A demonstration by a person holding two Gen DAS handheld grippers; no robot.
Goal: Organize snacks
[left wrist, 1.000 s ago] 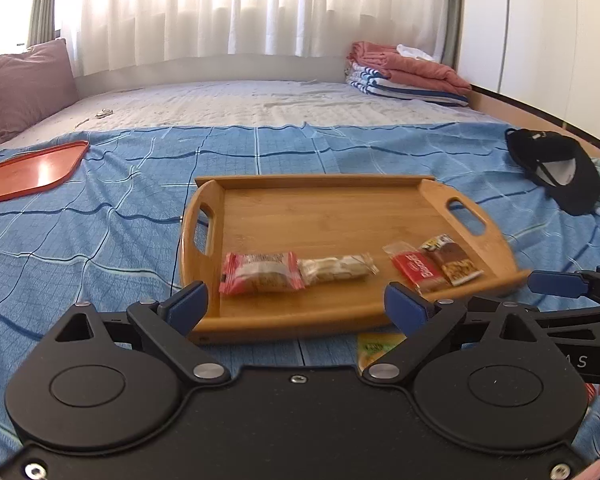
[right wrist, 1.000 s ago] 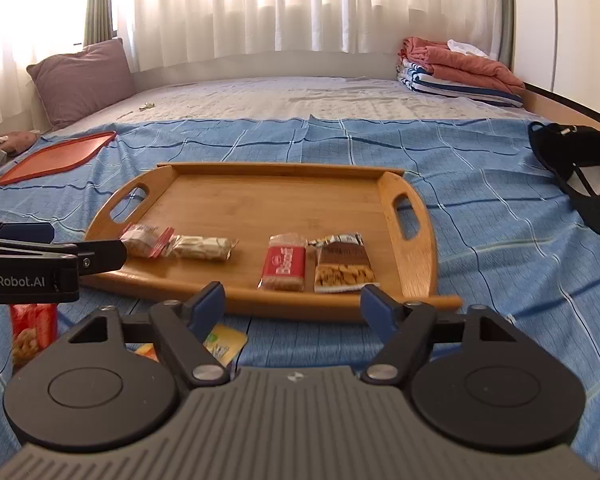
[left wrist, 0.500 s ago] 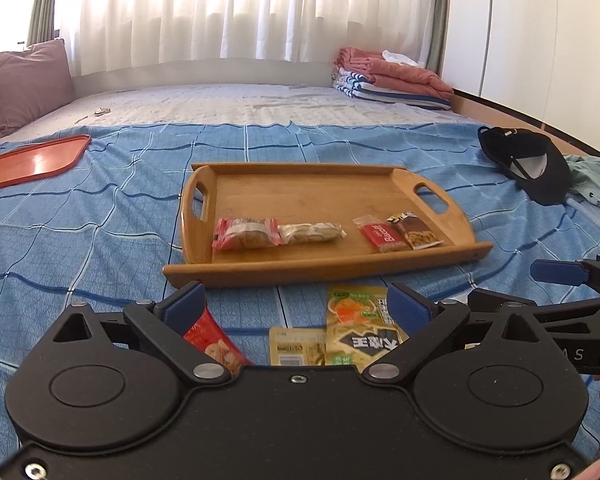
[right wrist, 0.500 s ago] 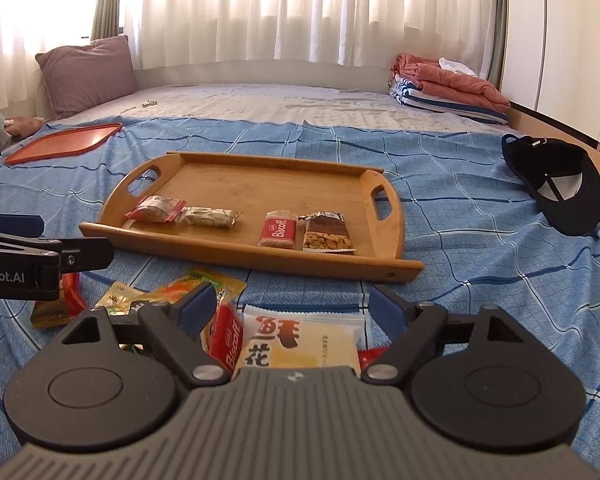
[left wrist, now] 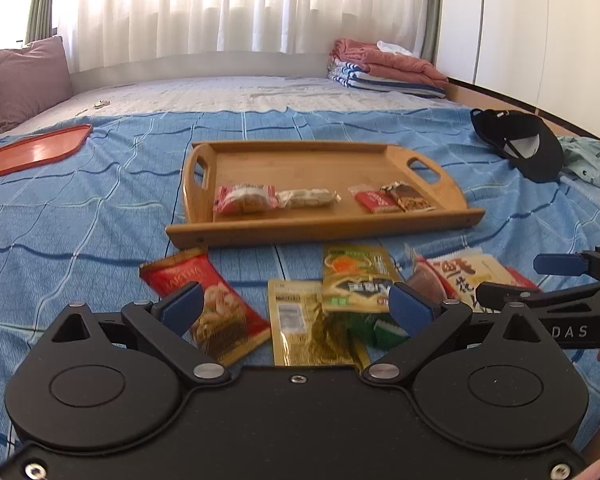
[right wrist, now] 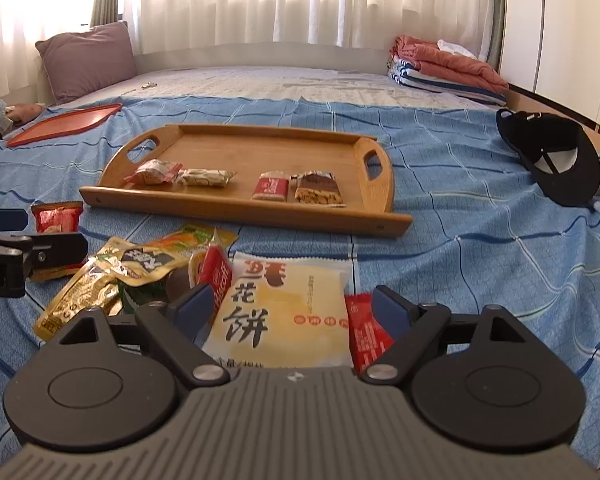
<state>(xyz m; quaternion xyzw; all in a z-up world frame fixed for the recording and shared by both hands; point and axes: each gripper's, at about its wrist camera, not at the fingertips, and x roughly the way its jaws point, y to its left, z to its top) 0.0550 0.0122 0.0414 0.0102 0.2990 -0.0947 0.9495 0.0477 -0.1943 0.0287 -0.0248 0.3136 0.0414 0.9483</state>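
We see both views lit by strong daylight coming through the white curtains (left wrist: 236, 4) at twelve o'clock, which glow almost blown out; in the right wrist view the window corner at ten o'clock is pure white glare. The blue bedspread (left wrist: 80, 216) and the wooden tray (right wrist: 236, 148) are evenly bright, with only soft, short shadows under the tray's near rim. Fisheye distortion bends the wardrobe (left wrist: 540, 28) at two o'clock and curves the bed's edges. The gripper bodies at six o'clock look dark and slightly soft, and the nearest snack packets (right wrist: 284, 308) are mildly blurred.
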